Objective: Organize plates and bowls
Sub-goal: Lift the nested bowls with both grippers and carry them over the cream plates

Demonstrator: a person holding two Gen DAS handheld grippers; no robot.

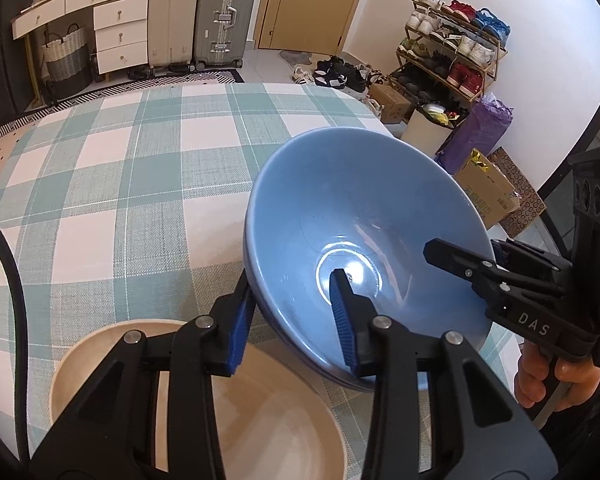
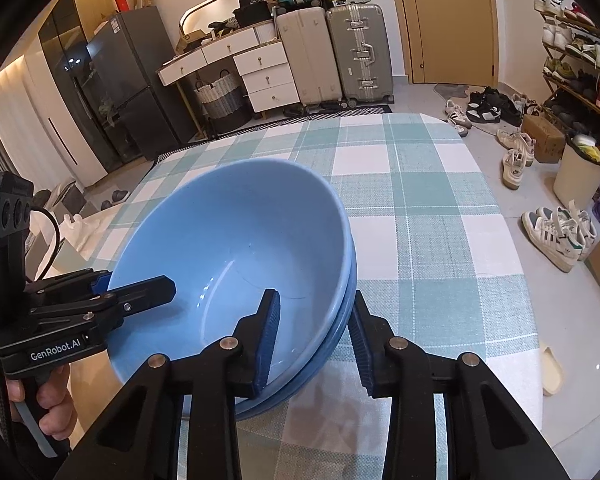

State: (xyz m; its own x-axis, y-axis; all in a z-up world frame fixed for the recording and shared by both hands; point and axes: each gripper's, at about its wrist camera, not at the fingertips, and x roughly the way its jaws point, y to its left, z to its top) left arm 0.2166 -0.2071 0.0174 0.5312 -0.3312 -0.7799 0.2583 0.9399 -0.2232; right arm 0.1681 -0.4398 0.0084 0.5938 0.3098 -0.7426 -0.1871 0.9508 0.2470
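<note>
A nested stack of blue bowls (image 1: 340,200) (image 2: 220,232) is over the green-and-white checked tablecloth (image 1: 140,160) (image 2: 420,200), near its right side in the left wrist view. My left gripper (image 1: 291,276) is shut on the stack's near-left wall, one blue pad inside and one outside. My right gripper (image 2: 315,300) is shut on the opposite wall in the same way. Each gripper shows in the other's view: the right gripper (image 1: 460,256) on the rim at the right, the left gripper (image 2: 136,284) on the rim at the left. A beige plate (image 1: 268,412) lies under my left gripper.
Beyond the table's far edge stand suitcases (image 1: 204,16) (image 2: 340,48) and a white drawer unit (image 1: 116,32). A shoe rack (image 1: 452,52), cardboard boxes (image 1: 488,192) and a white bin (image 2: 580,168) crowd the right side. Loose shoes (image 2: 556,232) lie on the floor. A hand (image 1: 540,372) grips the right tool.
</note>
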